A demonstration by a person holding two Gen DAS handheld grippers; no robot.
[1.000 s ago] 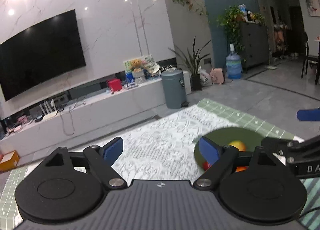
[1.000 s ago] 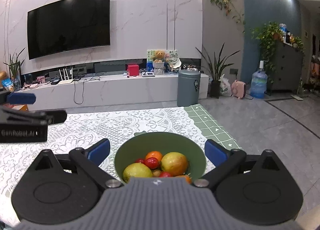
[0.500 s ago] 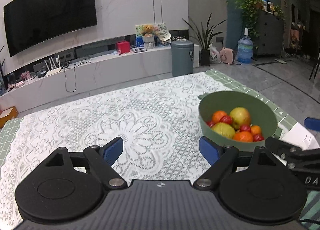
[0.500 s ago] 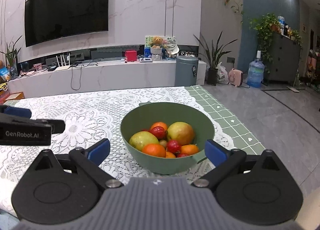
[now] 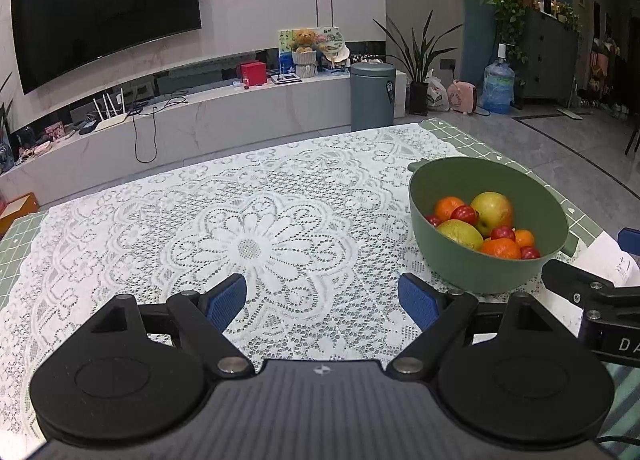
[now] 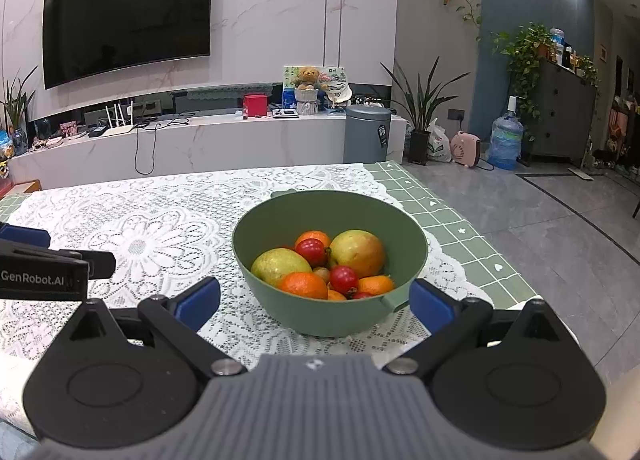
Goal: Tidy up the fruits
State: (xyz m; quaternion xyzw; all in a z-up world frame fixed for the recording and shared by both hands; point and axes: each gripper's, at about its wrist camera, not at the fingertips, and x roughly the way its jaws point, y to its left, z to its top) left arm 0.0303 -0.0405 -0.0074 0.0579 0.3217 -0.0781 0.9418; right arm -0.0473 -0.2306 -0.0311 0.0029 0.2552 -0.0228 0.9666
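White lace tablecloth (image 5: 256, 236) covers most of the surface, with a green checked mat (image 6: 460, 244) showing past its edge. On the lace stands a green bowl (image 6: 280, 312) holding the fruits: two large yellow-green mangoes (image 6: 280, 266), several oranges (image 6: 304, 284) and a few small red fruits (image 6: 343, 278), all piled together inside it. Just in front of the bowl hovers the right gripper (image 6: 316, 302), its blue-padded fingers (image 6: 198, 302) spread wide and holding nothing, one on either side of the bowl's near wall. To the left of the bowl, over bare lace, hangs the left gripper (image 5: 322, 302), its fingers (image 5: 226, 300) also spread apart and empty. Far behind the bowl, a dark television (image 6: 128, 15) hangs on a marble wall.
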